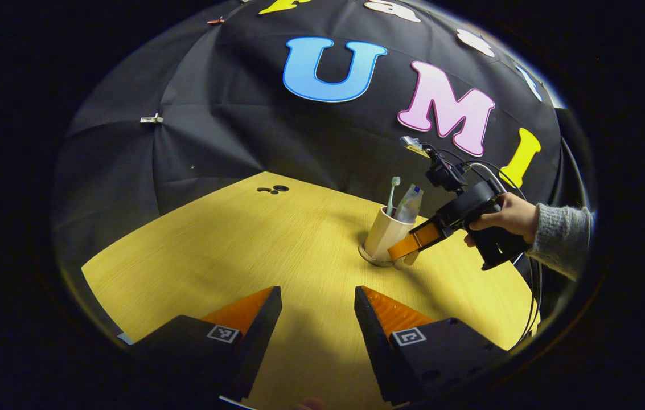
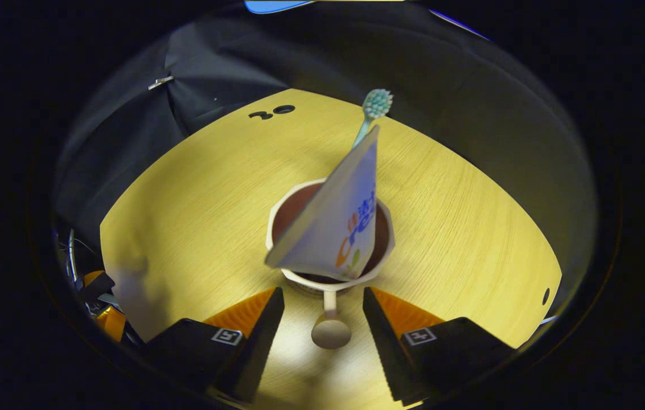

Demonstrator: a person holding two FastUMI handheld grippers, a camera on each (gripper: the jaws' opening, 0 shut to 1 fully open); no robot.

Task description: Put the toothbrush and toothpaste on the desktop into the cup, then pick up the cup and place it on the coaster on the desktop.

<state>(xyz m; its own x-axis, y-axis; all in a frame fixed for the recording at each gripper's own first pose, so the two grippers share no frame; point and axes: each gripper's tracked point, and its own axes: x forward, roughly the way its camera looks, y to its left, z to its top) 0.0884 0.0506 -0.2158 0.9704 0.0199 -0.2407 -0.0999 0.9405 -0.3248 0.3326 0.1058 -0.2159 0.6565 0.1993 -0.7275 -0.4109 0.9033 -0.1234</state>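
right gripper view: cup (image 2: 331, 228) handle between parted fingers (image 2: 254, 319).

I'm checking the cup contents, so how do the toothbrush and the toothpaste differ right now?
The toothbrush is a thin stick with a bristle head; the toothpaste is a broad flat tube. The toothbrush rises higher than the toothpaste and stands behind it. Both stand leaning in the cup.

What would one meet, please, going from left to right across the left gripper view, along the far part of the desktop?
Small dark discs → toothbrush → toothpaste, both standing in the cup → right gripper at the cup's side → the hand holding it → grey sleeve.
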